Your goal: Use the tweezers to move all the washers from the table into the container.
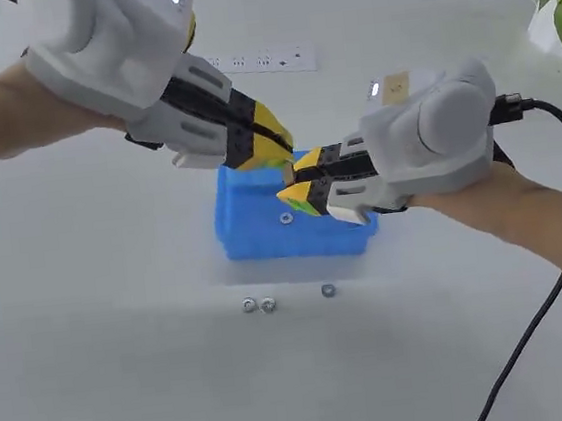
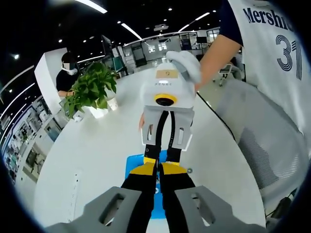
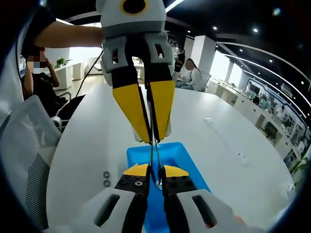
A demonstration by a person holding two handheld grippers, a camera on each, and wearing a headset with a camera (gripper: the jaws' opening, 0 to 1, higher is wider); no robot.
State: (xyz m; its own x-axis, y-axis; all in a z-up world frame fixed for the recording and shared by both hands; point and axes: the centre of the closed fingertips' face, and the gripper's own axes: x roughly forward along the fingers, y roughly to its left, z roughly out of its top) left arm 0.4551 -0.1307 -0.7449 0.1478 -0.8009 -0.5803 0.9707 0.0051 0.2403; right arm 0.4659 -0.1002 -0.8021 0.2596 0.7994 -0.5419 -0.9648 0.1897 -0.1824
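I have both grippers meeting over the blue container point(image 1: 254, 235) on the white table point(image 1: 118, 378). In the right gripper view, the left gripper point(image 3: 150, 132) comes down from above the container with its yellow fingers point(image 3: 130, 104) squeezed narrow on the tweezers point(image 3: 153, 151), gripping them by the upper end. The thin legs run down toward the container's floor and pass between the fingers of the right gripper point(image 3: 155, 175), which are also drawn in narrow, closed around the lower part of the tweezers just above the container. I cannot make out anything in the tips of the tweezers.

In the head view, 1 washer point(image 1: 286, 217) lies inside the container, directly under the 2 sets of fingers. 3 washers point(image 1: 268, 304) lie on the table just in front of the container, on the side nearest me: 2 touching side by side, 1 a little apart from them. A power strip point(image 1: 260, 62) lies beyond the container, and a black cable point(image 1: 535, 330) trails away from the right gripper.
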